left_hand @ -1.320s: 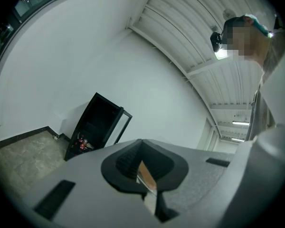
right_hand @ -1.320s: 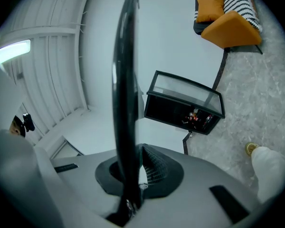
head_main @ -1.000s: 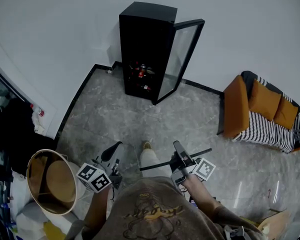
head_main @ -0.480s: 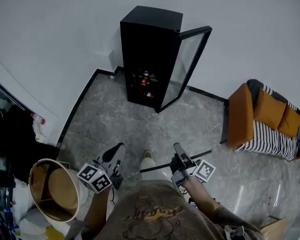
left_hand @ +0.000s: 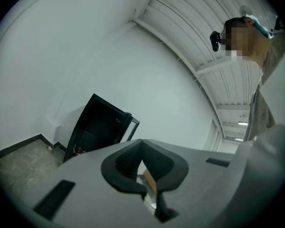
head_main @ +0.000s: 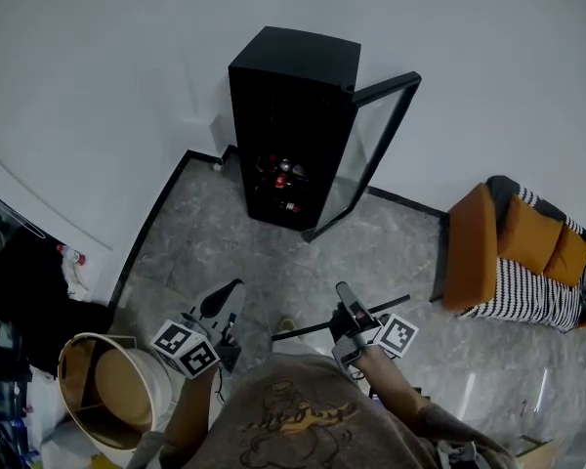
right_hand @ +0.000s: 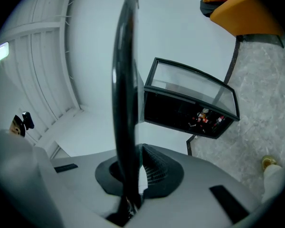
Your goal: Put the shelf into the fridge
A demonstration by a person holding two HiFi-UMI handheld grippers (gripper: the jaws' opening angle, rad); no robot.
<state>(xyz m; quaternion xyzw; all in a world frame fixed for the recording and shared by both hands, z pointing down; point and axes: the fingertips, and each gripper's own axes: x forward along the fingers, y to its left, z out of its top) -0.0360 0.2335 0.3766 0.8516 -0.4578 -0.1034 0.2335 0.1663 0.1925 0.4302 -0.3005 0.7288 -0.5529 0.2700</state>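
At the lower left, the left gripper [head_main: 223, 299] is held with its jaws closed on nothing. Black and white squares are printed on its cube [head_main: 186, 348]. In the upper middle the black fridge [head_main: 288, 115] is seen, with its door open. Its drinks' labels are too small to be read. The thin, dark-edged shelf [head_main: 308, 329] is pinched by the right gripper [head_main: 349, 303] in the lower middle, well apart from the fridge.

No words or numbers readable anywhere, shirt print [head_main: 291, 420] too blurred to read, marker cubes [head_main: 185, 348] carrying only black-and-white square patterns.
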